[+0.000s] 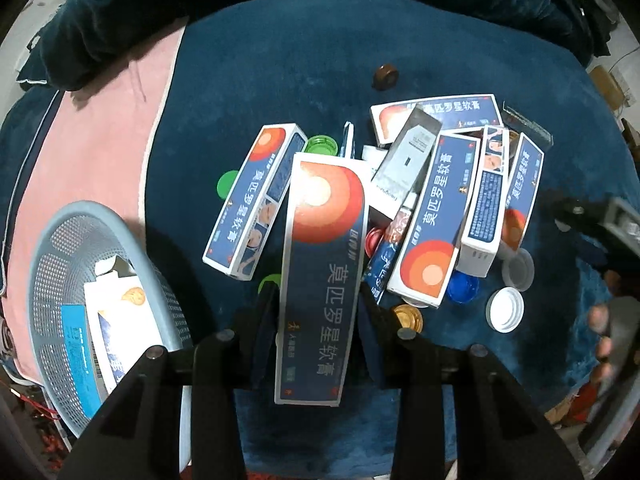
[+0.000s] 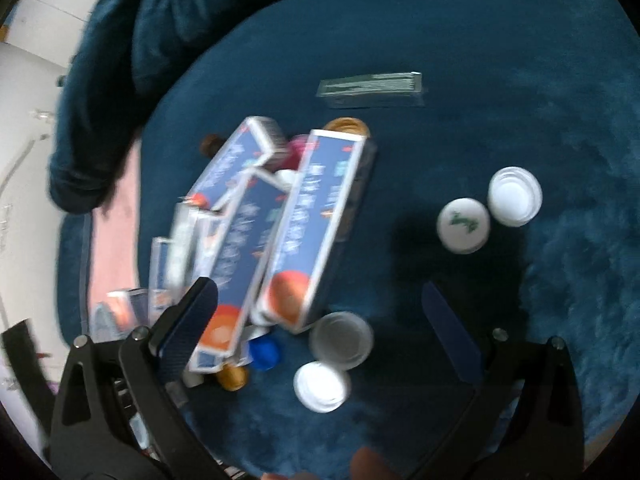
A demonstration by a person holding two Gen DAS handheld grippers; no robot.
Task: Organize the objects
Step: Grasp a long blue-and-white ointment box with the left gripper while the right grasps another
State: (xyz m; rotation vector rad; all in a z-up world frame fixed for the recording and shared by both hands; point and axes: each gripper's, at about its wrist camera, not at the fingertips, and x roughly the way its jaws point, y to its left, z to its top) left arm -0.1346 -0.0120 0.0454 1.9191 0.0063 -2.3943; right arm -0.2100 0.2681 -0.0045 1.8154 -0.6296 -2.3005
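My left gripper (image 1: 318,296) is shut on a long blue ointment box (image 1: 324,264) with an orange circle, held above the blue cloth. Behind it lies a pile of similar boxes (image 1: 436,216), a grey box (image 1: 404,160) and loose bottle caps (image 1: 505,309). A grey plastic basket (image 1: 56,256) with boxes inside stands at the lower left. My right gripper (image 2: 320,300) is open and empty, hovering over white caps (image 2: 322,386) beside the box pile (image 2: 316,228); it also shows at the right edge of the left wrist view (image 1: 592,220).
A dark blue plush cloth (image 2: 500,40) covers the surface, with pink fabric (image 1: 96,148) on the left. A brown cap (image 1: 385,77) lies apart at the back. A flat dark packet (image 2: 370,88) lies behind the pile. Two white caps (image 2: 464,224) sit to the right.
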